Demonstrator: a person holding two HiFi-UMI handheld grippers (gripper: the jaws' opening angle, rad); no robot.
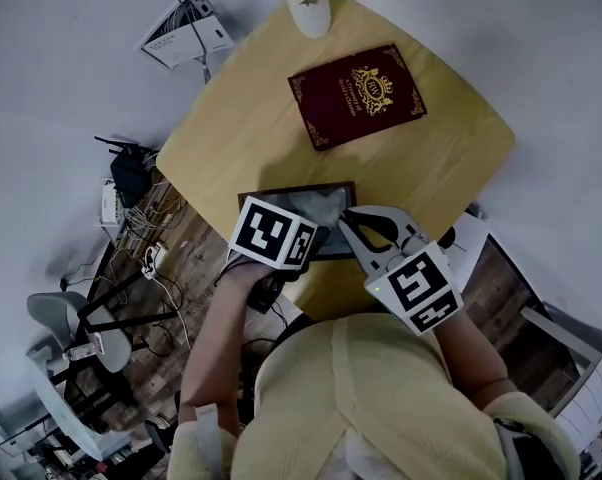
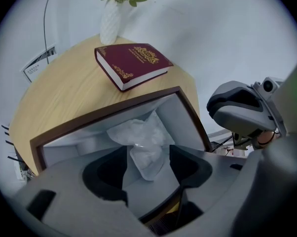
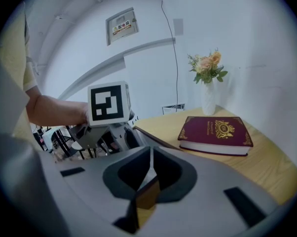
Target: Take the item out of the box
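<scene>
A shallow box with a dark brown rim (image 1: 301, 189) and a white inside lies at the near edge of the round wooden table (image 1: 241, 128). In it sits a crumpled clear plastic bag (image 2: 138, 137). My left gripper (image 2: 147, 154) hangs over the box with its jaws wide apart. The bag lies between them, and the pads do not press on it. My right gripper (image 1: 353, 226) is at the box's right side. In the right gripper view its jaws (image 3: 151, 167) meet on the thin brown box wall (image 3: 147, 196).
A maroon book (image 1: 357, 94) with gold print lies further back on the table. A white vase (image 1: 311, 13) of flowers stands at the far edge. Chairs, cables and a router crowd the floor to the left.
</scene>
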